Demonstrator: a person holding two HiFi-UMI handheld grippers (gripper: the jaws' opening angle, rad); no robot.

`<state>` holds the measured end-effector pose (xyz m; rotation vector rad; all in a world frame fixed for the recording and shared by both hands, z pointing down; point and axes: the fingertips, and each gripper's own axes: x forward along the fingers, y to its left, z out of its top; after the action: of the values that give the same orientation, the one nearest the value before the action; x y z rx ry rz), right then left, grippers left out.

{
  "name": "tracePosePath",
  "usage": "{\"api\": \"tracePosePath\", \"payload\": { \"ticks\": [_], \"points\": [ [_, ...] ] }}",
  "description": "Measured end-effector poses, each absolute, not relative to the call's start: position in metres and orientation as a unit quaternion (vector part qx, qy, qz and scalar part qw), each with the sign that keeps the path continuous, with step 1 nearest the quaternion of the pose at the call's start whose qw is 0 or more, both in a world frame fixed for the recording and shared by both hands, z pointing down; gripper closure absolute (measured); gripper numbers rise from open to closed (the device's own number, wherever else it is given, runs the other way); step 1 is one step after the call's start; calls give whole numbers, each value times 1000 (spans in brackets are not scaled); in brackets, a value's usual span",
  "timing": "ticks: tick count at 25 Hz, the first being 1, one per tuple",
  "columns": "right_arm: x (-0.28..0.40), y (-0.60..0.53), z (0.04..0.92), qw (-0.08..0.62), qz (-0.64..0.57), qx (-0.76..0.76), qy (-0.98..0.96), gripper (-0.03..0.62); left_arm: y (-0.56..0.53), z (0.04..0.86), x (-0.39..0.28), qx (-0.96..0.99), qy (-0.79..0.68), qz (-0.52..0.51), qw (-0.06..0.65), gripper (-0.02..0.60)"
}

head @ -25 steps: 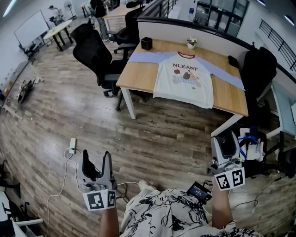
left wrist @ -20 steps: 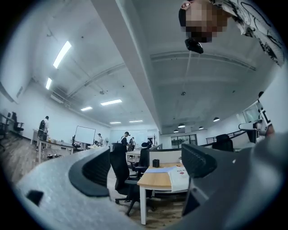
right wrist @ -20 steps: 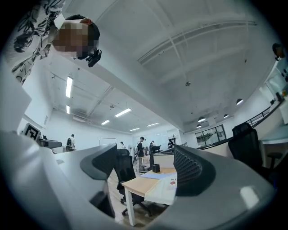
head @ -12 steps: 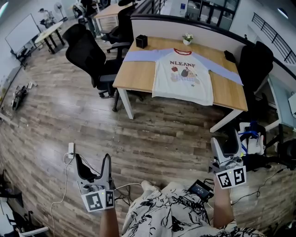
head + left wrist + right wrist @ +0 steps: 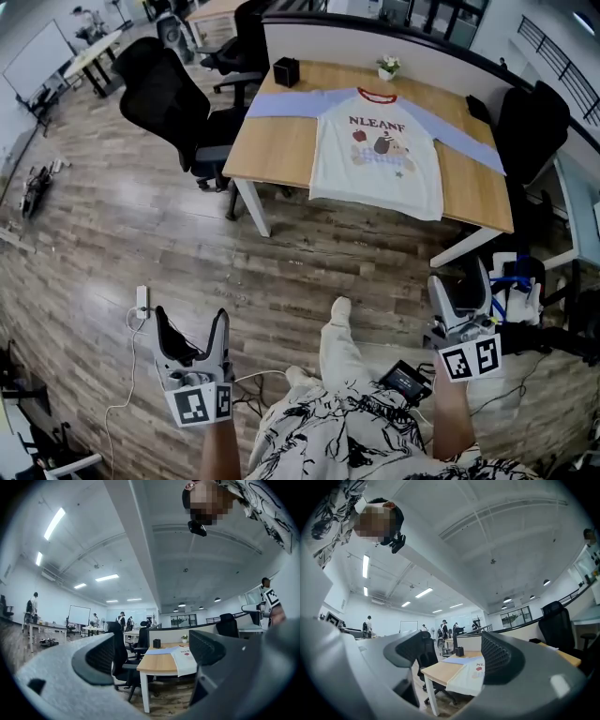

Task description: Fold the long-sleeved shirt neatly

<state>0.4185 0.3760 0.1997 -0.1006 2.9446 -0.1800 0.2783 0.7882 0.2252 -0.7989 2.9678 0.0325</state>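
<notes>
The left gripper (image 5: 191,321) and right gripper (image 5: 461,286), jaws just opened wide and empty, hang well short of the unfolded shirt (image 5: 380,155), so approaching the table (image 5: 281,150) probably comes next.

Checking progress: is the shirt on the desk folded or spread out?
Spread out. The shirt lies flat on the desk, both sleeves stretched sideways, hem hanging over the front edge.

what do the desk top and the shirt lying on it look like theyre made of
The desk top looks like wood or wood-look laminate: light tan, matte, with faint grain. The shirt looks like soft knit fabric, possibly cotton: matte, and its hem drapes limply over the front edge.
</notes>
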Motion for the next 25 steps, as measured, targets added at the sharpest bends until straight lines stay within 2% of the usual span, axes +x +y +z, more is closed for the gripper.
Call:
{"api": "tracePosePath", "payload": {
  "ticks": [12, 25],
  "points": [
    [227, 261, 182, 105, -64, 26, 992, 189, 682, 207, 135, -222, 974, 1, 40, 100],
    [106, 205, 196, 81, -76, 71, 991, 189, 627, 224, 52, -183, 983, 6, 9, 100]
  ]
}}
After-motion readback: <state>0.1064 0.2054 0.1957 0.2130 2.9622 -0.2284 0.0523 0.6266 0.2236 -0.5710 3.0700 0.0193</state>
